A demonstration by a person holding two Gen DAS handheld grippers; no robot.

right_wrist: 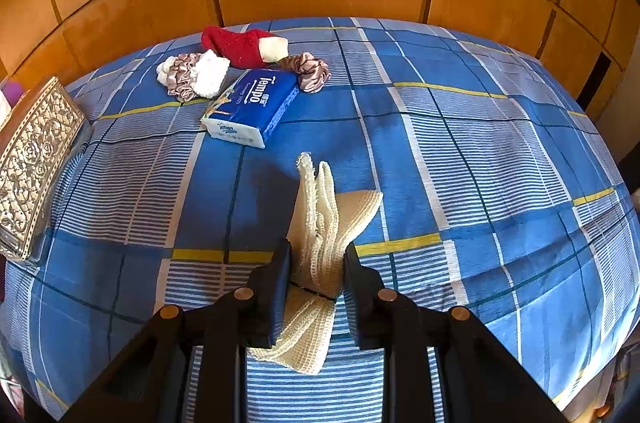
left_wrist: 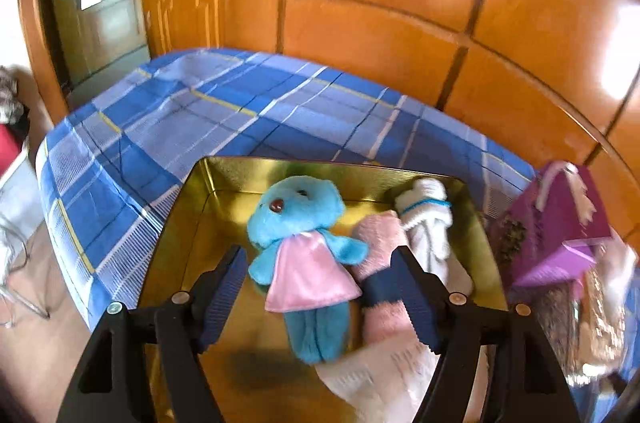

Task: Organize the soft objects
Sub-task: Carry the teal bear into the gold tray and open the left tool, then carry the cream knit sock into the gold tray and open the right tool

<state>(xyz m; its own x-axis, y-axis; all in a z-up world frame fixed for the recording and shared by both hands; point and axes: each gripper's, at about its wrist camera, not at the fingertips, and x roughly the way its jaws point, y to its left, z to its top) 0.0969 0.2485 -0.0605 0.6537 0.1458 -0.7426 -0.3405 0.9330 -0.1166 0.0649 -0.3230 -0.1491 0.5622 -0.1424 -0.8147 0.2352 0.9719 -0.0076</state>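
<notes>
In the left wrist view a gold tin box (left_wrist: 224,179) sits on the blue plaid bed. Inside lie a blue plush toy in a pink dress (left_wrist: 304,243), a pink fuzzy sock with a navy band (left_wrist: 380,243), a white rolled sock (left_wrist: 428,223) and a white cloth (left_wrist: 380,375). My left gripper (left_wrist: 320,295) is open over the box, its fingers on either side of the plush toy's lower body. In the right wrist view my right gripper (right_wrist: 316,275) is shut on a cream knit cloth (right_wrist: 332,207) and holds it above the bed.
On the bed's far side lie a red sock (right_wrist: 240,47), a white and satin scrunchie bundle (right_wrist: 192,75), a brown scrunchie (right_wrist: 308,71) and a Tempo tissue pack (right_wrist: 252,107). An embossed silver box (right_wrist: 32,159) is at left. A purple gift bag (left_wrist: 556,223) stands right of the tin.
</notes>
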